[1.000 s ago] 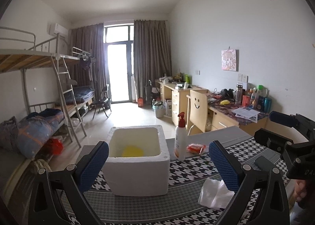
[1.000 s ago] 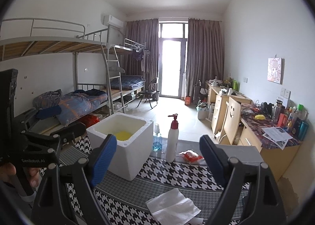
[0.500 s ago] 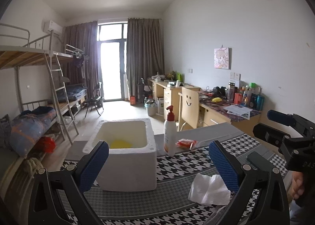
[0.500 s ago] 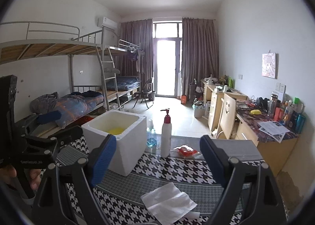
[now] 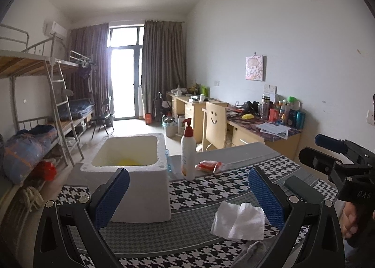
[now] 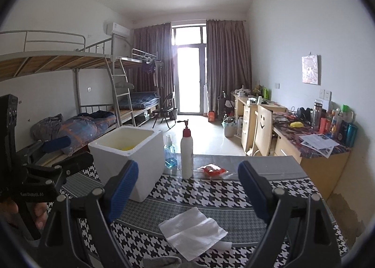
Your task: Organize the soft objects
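My left gripper (image 5: 187, 200) is a black plastic frame, two angled arms ending in blue pads (image 5: 112, 197) with a fine dotted texture. Silver round screws sit at the arm joints, at about 8 and 4 o'clock in its own view. My right gripper (image 6: 187, 195) is built the same: black arms, blue textured pads (image 6: 252, 190), silver screws. Seen from the left camera at 3 o'clock, its black body carries pale lettering I can only partly read. From the right camera at 9 o'clock, the left unit's side shows small white lettering, too blurred to read fully.
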`<state>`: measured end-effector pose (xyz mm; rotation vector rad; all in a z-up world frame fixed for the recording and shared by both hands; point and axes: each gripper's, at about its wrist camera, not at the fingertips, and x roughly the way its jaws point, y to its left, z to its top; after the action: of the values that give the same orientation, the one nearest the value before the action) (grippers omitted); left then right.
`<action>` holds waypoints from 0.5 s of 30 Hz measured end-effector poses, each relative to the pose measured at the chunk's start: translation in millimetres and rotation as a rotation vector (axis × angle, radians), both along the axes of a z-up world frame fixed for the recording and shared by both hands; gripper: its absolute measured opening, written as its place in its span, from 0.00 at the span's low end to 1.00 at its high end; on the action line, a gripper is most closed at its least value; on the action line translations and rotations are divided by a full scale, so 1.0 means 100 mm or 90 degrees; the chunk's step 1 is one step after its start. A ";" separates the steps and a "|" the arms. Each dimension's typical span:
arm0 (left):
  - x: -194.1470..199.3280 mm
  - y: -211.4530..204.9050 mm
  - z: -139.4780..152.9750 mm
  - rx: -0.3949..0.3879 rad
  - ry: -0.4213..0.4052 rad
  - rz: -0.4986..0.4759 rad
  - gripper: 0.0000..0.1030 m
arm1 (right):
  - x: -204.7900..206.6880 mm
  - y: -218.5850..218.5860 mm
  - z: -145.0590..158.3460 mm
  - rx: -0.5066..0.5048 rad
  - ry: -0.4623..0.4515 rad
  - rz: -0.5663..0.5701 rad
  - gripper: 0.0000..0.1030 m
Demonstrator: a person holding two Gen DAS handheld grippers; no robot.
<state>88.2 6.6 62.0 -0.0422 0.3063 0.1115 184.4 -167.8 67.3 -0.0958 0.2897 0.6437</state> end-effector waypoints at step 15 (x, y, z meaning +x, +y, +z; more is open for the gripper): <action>0.00 -0.11 -0.25 -0.006 0.023 -0.039 0.99 | -0.03 -0.13 -0.23 0.007 0.016 -0.028 0.91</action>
<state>88.6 -4.4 37.5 -0.0407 0.3446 0.0505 181.3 -180.4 44.4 -0.0702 0.3114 0.6030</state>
